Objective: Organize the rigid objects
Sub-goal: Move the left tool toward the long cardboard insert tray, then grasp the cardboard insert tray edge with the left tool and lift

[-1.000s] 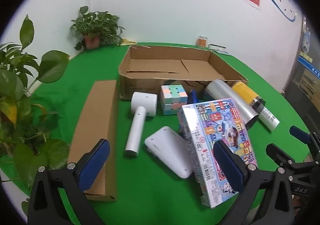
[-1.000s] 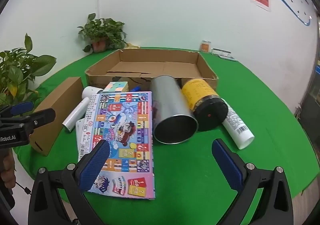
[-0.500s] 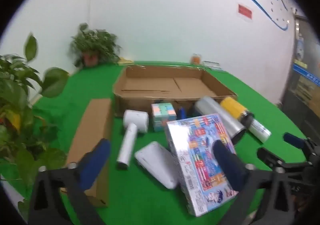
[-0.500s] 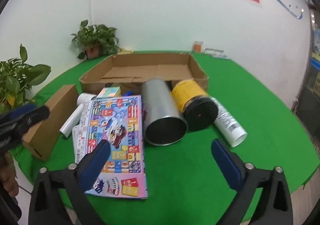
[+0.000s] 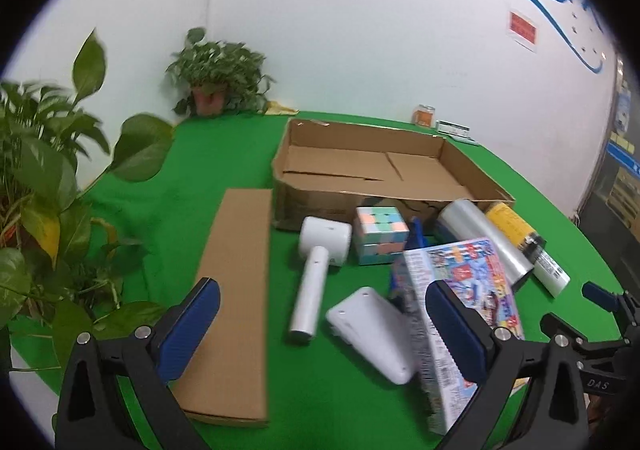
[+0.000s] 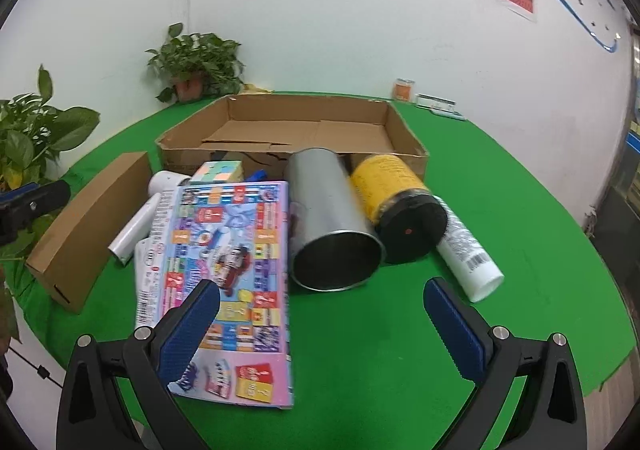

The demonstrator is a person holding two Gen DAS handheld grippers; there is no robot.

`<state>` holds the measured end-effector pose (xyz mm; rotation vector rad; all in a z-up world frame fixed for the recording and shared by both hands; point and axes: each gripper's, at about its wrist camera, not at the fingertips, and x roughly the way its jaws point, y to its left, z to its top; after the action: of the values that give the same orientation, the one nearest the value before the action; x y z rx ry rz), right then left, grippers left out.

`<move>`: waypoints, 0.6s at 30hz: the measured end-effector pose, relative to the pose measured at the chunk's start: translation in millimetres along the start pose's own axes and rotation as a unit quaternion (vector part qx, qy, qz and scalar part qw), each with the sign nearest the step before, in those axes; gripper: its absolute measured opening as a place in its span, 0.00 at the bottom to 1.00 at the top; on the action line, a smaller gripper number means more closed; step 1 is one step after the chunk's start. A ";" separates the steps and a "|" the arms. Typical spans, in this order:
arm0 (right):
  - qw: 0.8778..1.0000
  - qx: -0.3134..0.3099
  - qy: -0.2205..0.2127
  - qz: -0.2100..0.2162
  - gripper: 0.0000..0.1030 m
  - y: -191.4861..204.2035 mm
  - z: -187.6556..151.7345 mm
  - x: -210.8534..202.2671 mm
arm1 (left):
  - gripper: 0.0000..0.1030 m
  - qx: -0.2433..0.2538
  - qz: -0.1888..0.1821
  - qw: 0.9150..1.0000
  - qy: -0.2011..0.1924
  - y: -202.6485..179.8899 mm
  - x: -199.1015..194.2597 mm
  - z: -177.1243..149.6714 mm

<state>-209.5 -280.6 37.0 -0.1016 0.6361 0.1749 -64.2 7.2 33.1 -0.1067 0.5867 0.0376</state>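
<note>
Both cameras have tilted upward; left gripper (image 5: 320, 326) and right gripper (image 6: 320, 324) gape wide, empty. Colourful game box (image 6: 228, 274) hides the white device (image 5: 372, 334) partly.

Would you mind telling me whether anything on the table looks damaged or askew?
The front wall of the open cardboard box is torn and ragged along its top edge. The colourful game box sits tilted, propped on the white items beneath it rather than flat on the green table.

Both wrist cams low over green table (image 5: 224, 154), share cardboard tray (image 6: 280, 130) w/ clutter
</note>
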 end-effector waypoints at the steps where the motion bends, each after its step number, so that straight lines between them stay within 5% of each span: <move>1: 1.000 -0.007 -0.002 0.014 1.00 6.6 1.8 0.5 | 0.99 -0.017 0.009 1.000 0.004 12.3 -0.7 0.9; 6: 0.994 -0.054 -0.021 0.093 1.00 48.3 10.2 -4.0 | 0.99 -0.047 0.070 0.996 0.041 97.6 26.2 19.7; 9: 0.985 -0.100 -0.035 0.139 1.00 82.0 11.4 -9.7 | 0.96 -0.055 0.041 0.991 0.112 110.0 45.2 13.8; 11: 0.980 -0.122 -0.038 0.156 1.00 98.8 12.2 -10.6 | 0.76 -0.057 0.001 0.989 0.134 108.6 49.1 4.8; 12: 0.977 -0.129 -0.038 0.163 1.00 107.2 12.4 -10.1 | 0.55 -0.060 -0.019 0.988 0.142 105.6 49.2 2.9; 17: 0.968 -0.128 -0.010 0.214 1.00 123.0 9.8 -3.0 | 0.50 -0.035 -0.051 0.990 0.127 86.0 32.8 8.8; 18: 0.967 -0.128 -0.004 0.221 1.00 123.5 8.7 0.5 | 0.41 -0.019 -0.056 0.992 0.109 82.1 26.1 9.1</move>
<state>-227.9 -158.1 38.6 -0.2076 0.6191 0.6894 -42.9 90.0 18.8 -0.1815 0.7965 -0.0734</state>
